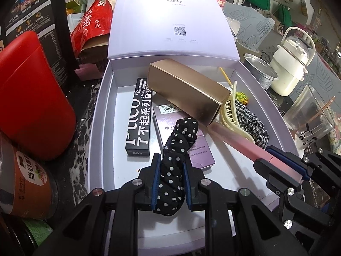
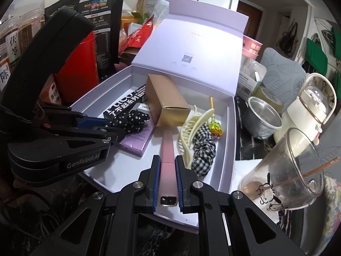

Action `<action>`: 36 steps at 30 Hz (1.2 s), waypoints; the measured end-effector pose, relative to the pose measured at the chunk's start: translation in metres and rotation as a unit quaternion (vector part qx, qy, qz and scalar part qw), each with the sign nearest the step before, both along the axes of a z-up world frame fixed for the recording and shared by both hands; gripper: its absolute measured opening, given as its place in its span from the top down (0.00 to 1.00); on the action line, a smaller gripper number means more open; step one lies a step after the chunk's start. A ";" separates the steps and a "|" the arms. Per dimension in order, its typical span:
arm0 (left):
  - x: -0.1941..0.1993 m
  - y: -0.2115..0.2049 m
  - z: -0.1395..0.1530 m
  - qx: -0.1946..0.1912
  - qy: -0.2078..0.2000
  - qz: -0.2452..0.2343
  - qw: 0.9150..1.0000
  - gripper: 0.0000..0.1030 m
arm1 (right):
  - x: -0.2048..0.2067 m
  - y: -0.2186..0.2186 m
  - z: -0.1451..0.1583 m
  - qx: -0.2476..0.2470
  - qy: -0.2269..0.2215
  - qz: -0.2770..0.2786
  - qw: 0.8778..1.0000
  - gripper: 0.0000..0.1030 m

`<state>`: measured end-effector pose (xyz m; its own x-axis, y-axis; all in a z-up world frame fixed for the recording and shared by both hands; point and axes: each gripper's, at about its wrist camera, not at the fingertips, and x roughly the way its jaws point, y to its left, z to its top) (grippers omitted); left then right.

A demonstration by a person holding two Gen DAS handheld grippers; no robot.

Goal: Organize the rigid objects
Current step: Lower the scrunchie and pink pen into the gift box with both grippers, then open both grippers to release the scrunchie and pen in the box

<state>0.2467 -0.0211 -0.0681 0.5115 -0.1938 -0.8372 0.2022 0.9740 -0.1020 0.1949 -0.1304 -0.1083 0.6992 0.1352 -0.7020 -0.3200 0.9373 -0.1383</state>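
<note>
Gold carton (image 1: 187, 89), black lip-gloss box (image 1: 139, 117), cream claw clip (image 2: 189, 132) inside white box (image 1: 100, 115).

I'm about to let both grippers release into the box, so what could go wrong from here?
The gold box lies tilted across other packages; a nudge from the pink case in the right gripper might tip it. The polka-dot scrunchie in the left gripper could cover the purple box. The hair claw beside the case could snag.
</note>
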 end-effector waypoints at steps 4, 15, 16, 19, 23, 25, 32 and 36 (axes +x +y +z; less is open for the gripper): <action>0.002 -0.002 0.000 0.011 -0.003 0.000 1.000 0.81 | 0.003 0.002 -0.001 -0.004 0.002 0.001 1.000 0.87; 0.001 -0.007 0.007 0.029 0.000 0.002 1.000 0.81 | 0.005 0.001 0.000 -0.007 0.009 0.001 1.000 0.78; 0.000 -0.007 0.008 0.033 -0.001 0.004 0.999 0.81 | 0.006 0.000 0.001 -0.007 0.010 0.000 1.000 0.77; -0.003 -0.007 0.013 0.040 -0.005 0.010 0.999 0.81 | 0.005 -0.001 0.004 -0.012 0.009 -0.003 1.000 0.77; -0.008 -0.004 0.023 0.047 -0.014 0.018 0.999 0.74 | 0.000 -0.005 0.013 -0.011 0.003 -0.008 1.000 0.70; -0.010 -0.003 0.028 0.045 -0.016 0.022 0.999 0.71 | -0.003 -0.007 0.018 -0.008 0.001 -0.012 1.000 0.70; -0.018 0.002 0.049 0.044 -0.035 0.037 0.998 0.01 | -0.010 -0.015 0.036 -0.011 -0.011 -0.021 1.000 0.59; -0.022 0.002 0.060 0.053 -0.047 0.043 0.997 0.01 | -0.010 -0.017 0.047 -0.020 -0.021 -0.025 0.999 0.53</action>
